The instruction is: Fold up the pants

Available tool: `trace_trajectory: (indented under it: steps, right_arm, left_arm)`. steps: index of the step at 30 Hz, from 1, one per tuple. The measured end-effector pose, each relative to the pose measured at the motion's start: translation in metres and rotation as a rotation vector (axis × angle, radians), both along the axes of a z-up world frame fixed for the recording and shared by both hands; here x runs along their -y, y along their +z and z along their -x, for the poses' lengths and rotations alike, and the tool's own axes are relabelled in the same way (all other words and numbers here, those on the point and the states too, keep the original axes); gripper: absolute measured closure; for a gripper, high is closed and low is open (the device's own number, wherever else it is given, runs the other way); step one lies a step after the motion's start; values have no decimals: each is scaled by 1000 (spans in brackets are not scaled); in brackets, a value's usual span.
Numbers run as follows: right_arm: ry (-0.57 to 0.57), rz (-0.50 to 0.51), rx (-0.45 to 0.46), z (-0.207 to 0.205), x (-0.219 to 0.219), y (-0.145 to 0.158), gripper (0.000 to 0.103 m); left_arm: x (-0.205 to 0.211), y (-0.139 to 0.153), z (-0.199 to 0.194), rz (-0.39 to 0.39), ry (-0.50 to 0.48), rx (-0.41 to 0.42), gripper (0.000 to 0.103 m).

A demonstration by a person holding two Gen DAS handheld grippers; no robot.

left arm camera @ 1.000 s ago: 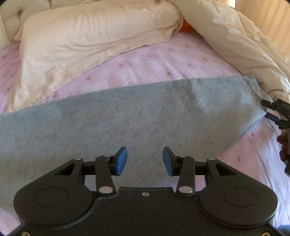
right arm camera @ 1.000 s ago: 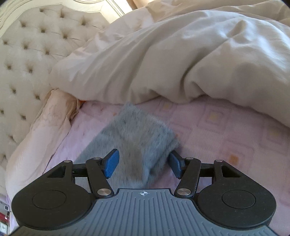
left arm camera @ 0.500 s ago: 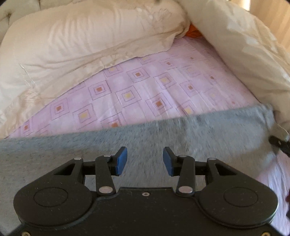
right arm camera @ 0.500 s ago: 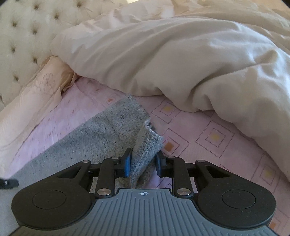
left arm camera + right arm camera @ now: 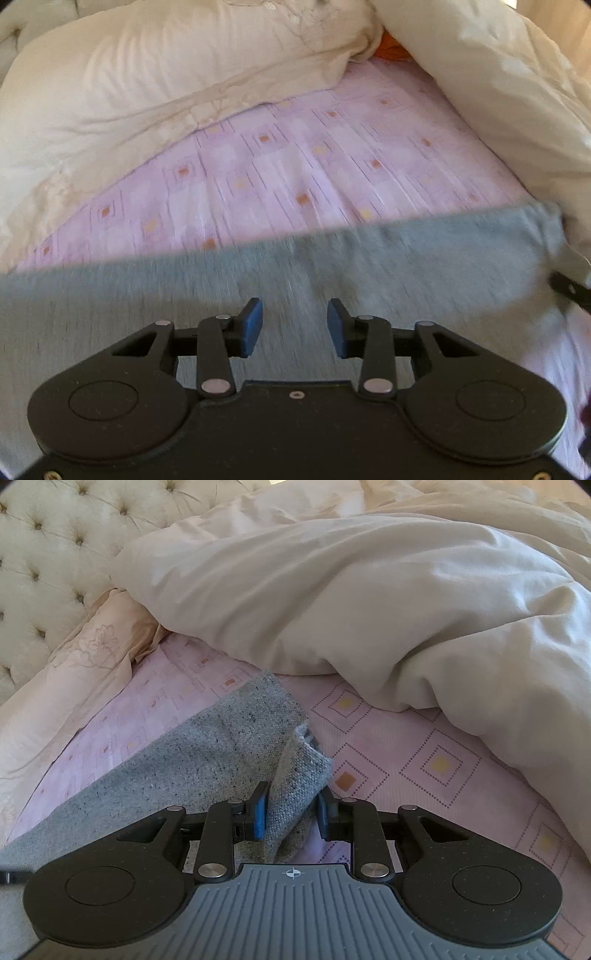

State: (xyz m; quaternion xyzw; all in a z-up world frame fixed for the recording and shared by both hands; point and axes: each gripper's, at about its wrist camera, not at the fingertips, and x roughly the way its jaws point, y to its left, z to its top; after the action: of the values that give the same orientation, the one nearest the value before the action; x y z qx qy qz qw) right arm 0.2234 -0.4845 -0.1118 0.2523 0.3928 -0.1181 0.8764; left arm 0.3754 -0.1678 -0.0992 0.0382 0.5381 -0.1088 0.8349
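Grey pants [image 5: 406,266] lie stretched across the pink patterned sheet [image 5: 295,166]. My left gripper [image 5: 294,321] hovers over the grey cloth near its far edge. Its jaws are closing, the blue pads still apart and not pressing on the fabric. In the right wrist view one leg end of the pants [image 5: 221,749] runs up from the lower left. My right gripper [image 5: 291,808] is shut on a pinched-up fold at that end. A dark finger of the right gripper [image 5: 570,290] shows at the right edge of the left wrist view.
A cream pillow [image 5: 166,92] lies at the back left and a bulky cream duvet [image 5: 369,609] is heaped along the right, close to the leg end. A tufted headboard [image 5: 44,554] stands behind. Something orange [image 5: 391,48] peeks out between pillow and duvet.
My right gripper closed on the leg end and pinched up a fold of it. The left gripper moved toward the pants' far edge, so more pink sheet now shows beyond the cloth.
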Motion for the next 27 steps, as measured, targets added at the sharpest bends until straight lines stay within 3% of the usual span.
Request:
trace_trajectory:
  steps: [3, 7, 9, 15, 23, 27]
  right_arm:
    - [3, 7, -8, -1, -2, 1, 78]
    - [-8, 13, -36, -7, -7, 7, 83]
    - [-9, 43, -30, -10, -14, 17, 87]
    - [76, 233, 57, -17, -62, 75, 88]
    - [386, 504, 253, -17, -216, 163, 89]
    - [611, 599, 335, -9, -330, 158, 88]
  left_arm:
    - [-4, 1, 24, 15, -4, -23, 57]
    - [-1, -24, 38, -39, -14, -87, 57]
    - [5, -24, 43, -69, -51, -36, 56]
    - [-40, -2, 43, 49, 57, -66, 56]
    - [-145, 22, 76, 5, 153, 15, 56]
    - [-197, 25, 88, -4, 215, 32, 56]
